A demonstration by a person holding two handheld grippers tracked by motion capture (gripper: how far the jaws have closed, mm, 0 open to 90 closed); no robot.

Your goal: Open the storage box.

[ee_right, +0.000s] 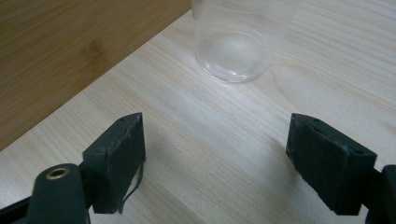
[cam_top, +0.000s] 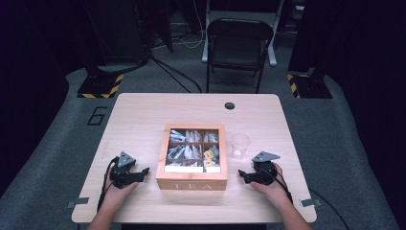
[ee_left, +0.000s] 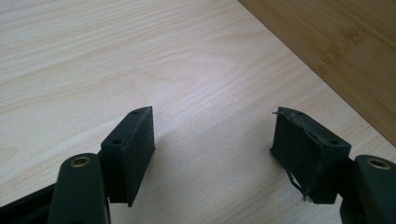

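Observation:
A wooden tea box (cam_top: 192,178) marked TEA stands near the middle of the table, its compartments holding several tea bags (cam_top: 186,151). A clear plastic cup (cam_top: 240,145) stands upright just right of the box; the right gripper view has the cup (ee_right: 236,46) straight ahead and the box's side wall (ee_right: 70,51) at left. My left gripper (cam_top: 143,171) rests on the table left of the box, open, nothing between its jaws (ee_left: 212,135). My right gripper (cam_top: 243,174) rests right of the box, below the cup, open and empty (ee_right: 215,140).
The pale wooden table (cam_top: 139,115) has a dark round cable hole (cam_top: 230,105) near its far edge. A black folding chair (cam_top: 238,45) stands beyond the table. Cables trail from both grippers toward the near edge.

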